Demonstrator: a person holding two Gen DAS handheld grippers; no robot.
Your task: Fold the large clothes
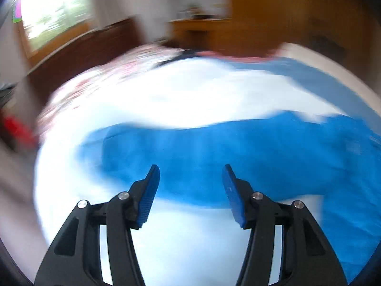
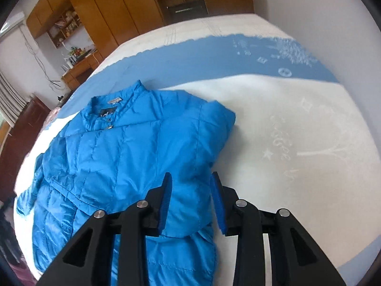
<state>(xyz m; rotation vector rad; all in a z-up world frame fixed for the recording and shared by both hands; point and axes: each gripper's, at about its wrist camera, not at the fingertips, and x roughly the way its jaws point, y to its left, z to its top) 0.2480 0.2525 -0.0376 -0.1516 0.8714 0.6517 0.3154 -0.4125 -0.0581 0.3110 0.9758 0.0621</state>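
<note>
A bright blue padded jacket [image 2: 123, 152] lies front up on a white bedspread [image 2: 297, 124], collar toward the far side. Its right sleeve is folded across the body. My right gripper [image 2: 190, 178] has its fingers either side of that folded sleeve fabric, with a gap still between the pads. In the blurred left wrist view the jacket [image 1: 238, 152] lies ahead, and my left gripper [image 1: 190, 169] is wide open and empty above the sheet just short of the jacket's edge.
The bedspread has a light blue band [image 2: 214, 57] across the far side. Wooden cupboards [image 2: 114, 7] and a desk with clutter [image 2: 78, 66] stand beyond the bed. A dark wooden headboard [image 1: 78, 54] and a window [image 1: 54, 12] show in the left wrist view.
</note>
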